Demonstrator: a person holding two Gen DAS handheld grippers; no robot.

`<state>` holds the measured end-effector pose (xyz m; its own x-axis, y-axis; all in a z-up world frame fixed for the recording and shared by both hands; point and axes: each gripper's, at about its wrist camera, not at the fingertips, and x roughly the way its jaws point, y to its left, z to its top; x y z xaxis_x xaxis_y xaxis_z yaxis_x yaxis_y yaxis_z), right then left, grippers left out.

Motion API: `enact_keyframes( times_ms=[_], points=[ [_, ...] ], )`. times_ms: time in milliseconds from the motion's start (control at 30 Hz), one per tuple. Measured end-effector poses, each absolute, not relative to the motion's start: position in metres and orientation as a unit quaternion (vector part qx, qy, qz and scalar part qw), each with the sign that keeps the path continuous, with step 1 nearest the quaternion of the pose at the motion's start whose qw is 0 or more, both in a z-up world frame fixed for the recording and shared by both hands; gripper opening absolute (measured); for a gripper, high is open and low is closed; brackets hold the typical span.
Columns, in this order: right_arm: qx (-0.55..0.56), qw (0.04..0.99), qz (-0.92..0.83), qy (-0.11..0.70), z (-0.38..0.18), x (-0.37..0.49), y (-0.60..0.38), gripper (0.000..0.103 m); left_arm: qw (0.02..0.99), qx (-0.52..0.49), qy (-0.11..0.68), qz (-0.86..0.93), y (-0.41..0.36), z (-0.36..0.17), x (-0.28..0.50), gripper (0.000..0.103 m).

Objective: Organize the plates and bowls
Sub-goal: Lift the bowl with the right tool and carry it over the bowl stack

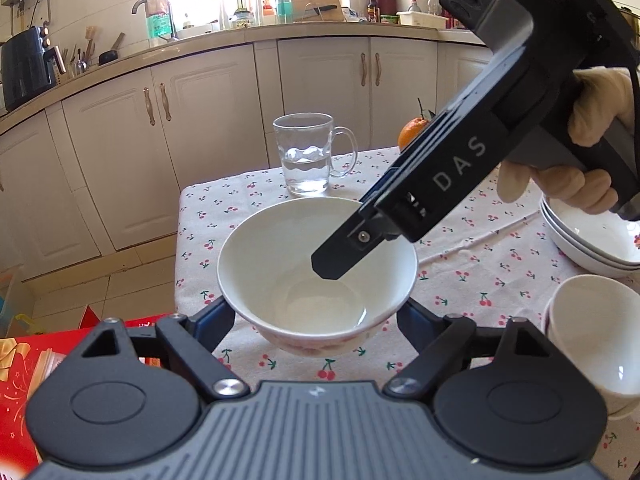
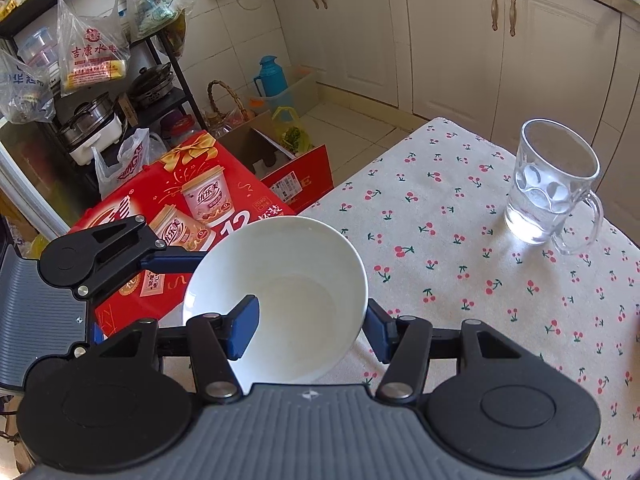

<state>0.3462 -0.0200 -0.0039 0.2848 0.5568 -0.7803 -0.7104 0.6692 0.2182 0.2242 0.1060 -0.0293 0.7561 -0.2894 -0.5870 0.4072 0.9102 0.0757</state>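
Observation:
A white bowl (image 1: 280, 256) is held a little above the near corner of the cherry-print tablecloth (image 1: 460, 272). My left gripper (image 1: 316, 316) clamps it from both sides, blue pads against its outer wall. My right gripper (image 2: 312, 330) is shut on the same bowl's (image 2: 288, 264) wall, with one blue pad inside and the other outside. In the left wrist view its black finger (image 1: 348, 248) reaches down into the bowl, held by a gloved hand (image 1: 592, 112). A stack of shallow white plates (image 1: 592, 236) and a small white bowl (image 1: 596, 332) sit at the right.
A glass mug (image 1: 308, 156) with some water stands at the table's far side, an orange (image 1: 414, 132) behind it. A red gift box (image 2: 192, 208) and cartons sit on the floor beside the table. Kitchen cabinets (image 1: 208, 120) line the far wall.

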Motion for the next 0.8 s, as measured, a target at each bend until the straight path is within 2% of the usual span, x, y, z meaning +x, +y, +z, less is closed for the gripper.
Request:
enact_keyframes(
  times_ms=[800],
  points=[
    [-0.071, 0.823, 0.391, 0.406, 0.045, 0.229, -0.093, 0.062, 0.929, 0.132, 0.266, -0.221, 0.048, 0.019, 0.125, 0.088]
  ],
)
